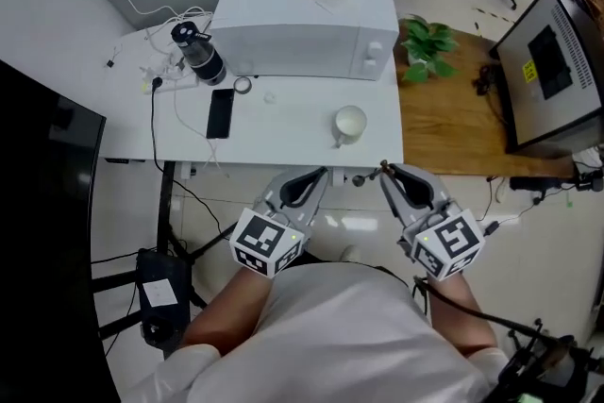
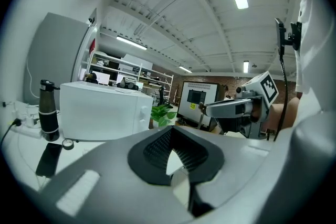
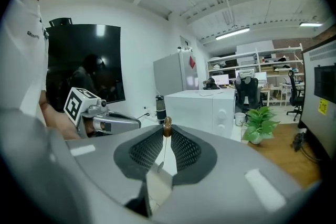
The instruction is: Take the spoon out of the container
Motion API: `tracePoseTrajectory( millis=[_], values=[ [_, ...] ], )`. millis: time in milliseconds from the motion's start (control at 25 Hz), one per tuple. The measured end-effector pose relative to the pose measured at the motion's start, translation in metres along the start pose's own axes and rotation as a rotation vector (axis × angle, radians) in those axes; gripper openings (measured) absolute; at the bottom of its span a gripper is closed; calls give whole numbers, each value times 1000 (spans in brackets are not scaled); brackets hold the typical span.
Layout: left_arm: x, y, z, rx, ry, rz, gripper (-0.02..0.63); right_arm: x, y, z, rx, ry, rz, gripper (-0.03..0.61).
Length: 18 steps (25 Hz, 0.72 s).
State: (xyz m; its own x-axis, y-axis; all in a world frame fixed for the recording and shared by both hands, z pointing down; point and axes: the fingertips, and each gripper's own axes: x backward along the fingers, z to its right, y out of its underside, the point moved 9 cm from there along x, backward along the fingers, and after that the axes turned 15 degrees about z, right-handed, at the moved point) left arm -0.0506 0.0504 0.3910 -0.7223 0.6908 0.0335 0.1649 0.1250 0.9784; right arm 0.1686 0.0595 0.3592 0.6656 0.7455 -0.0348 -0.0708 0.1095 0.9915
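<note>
**A:** What stands on the white desk (image 1: 283,135), starting from the left?

**B:** A black cylindrical bottle (image 1: 198,54) stands upright near the back left. A flat black phone (image 1: 219,113) lies just in front of it. A big white boxy microwave oven (image 1: 302,9) fills the back of the desk. In front of the microwave, near the desk's front right corner, stands a white round cup (image 1: 349,123).

**A:** And the grippers?

**B:** Both are off the desk's front edge, above the floor and close to the person's body. The left gripper (image 1: 319,175) has its jaws together, with nothing between them. The right gripper (image 1: 387,173), just beside it, has its jaws clamped on a thin metal spoon with a brown knob end (image 3: 167,126). The knob pokes out just past the jaw tips, and the thin shaft runs back between the pads.

**A:** So the spoon is out of the cup?

**B:** Yes. It is held in the right gripper, apart from the cup, on the near side of the desk edge and a little to the cup's right.

**A:** What lies further right?

**B:** A green leafy potted plant (image 1: 427,47) stands on a brown wooden desk (image 1: 444,132) that adjoins the white one. A dark monitor (image 1: 552,61) is at the far right.
</note>
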Motion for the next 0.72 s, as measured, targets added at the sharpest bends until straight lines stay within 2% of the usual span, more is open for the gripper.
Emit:
tracePoseTrajectory(
  millis=[360, 560, 720],
  values=[
    [30, 12, 78, -47, -42, -26, 5, 78, 14, -11, -36, -33, 1, 54],
    [45, 16, 87, -4, -24, -60, 5, 96, 18, -25, -53, -10, 7, 54],
    [53, 16, 84, -9, 28, -100, 5, 92, 19, -36, -70, 19, 17, 54]
  ],
)
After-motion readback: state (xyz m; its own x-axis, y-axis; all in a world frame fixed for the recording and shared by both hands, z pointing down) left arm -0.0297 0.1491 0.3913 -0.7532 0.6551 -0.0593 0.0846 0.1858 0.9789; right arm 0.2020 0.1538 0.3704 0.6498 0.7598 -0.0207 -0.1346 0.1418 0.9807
